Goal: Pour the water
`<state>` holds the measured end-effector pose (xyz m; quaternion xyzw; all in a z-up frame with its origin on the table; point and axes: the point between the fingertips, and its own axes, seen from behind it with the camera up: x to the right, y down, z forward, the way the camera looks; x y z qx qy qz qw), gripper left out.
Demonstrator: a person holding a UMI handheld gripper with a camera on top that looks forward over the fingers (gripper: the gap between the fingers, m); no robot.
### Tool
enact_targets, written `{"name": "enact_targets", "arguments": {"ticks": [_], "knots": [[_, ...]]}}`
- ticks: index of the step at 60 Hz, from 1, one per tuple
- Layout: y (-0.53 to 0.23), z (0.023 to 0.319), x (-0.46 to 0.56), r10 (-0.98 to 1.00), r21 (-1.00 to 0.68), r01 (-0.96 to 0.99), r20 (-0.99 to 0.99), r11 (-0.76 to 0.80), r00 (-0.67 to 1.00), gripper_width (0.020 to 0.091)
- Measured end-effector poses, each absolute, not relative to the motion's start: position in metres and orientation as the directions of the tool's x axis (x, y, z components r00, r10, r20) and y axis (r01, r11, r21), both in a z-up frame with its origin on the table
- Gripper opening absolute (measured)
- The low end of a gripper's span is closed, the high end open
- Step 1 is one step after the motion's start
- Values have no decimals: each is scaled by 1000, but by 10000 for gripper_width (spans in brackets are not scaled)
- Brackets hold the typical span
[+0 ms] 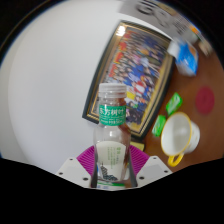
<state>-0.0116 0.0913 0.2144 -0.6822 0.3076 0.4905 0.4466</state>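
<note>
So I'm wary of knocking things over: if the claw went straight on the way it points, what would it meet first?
Nothing new at first: the bottle already stands between the fingers of the claw. Past it lies a colourful board, though depth is unclear.

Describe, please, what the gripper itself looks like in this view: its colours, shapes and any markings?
Only the gripper tips show. Each of the two fingers bears a magenta pad on its inner face, set on a pale, whitish body with angular edges. No cables, markings, hand or sleeve are visible.
</note>
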Motion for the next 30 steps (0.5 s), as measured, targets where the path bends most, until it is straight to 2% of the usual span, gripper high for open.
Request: {"name": "enact_targets", "arguments": {"ticks": [6,14,22,30], "knots": [[93,237,37,107,-684,-660,-715,-312,691,452],[102,241,109,108,-927,-322,-346,-194,932,452],[114,196,165,65,-978,-55,-70,-200,995,451],[118,131,195,49,-966,14,2,-257,999,449]]}}
